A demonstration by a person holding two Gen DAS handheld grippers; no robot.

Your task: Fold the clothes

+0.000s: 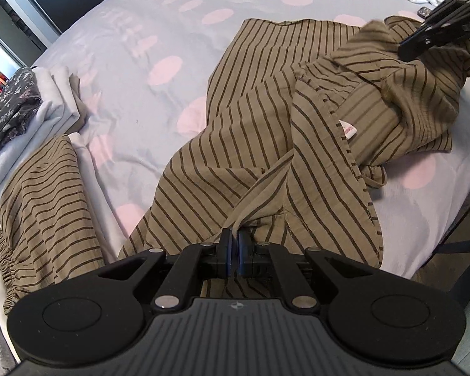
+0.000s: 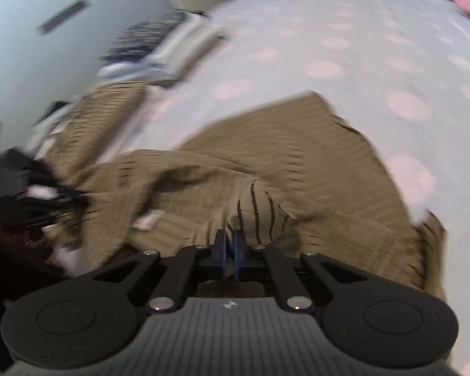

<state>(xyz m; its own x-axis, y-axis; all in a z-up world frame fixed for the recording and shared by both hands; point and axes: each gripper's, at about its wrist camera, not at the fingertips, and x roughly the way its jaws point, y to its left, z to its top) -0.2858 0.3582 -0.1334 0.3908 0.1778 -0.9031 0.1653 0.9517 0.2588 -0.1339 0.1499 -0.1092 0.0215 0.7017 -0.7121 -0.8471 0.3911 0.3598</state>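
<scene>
While both our left gripper (image 1: 235, 238) and right gripper (image 2: 230, 238) pinch thin folds of the striped garment (image 1: 250, 131) between their fingers, an uneven pull may slip it free.

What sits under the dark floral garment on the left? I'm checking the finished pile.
The dark floral garment lies on folded white clothes. What lies beneath those is covered.

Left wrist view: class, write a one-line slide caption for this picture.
Left gripper shut on a fold of the striped shirt spread over the dotted bedsheet, folded clothes stacked alongside.
</scene>
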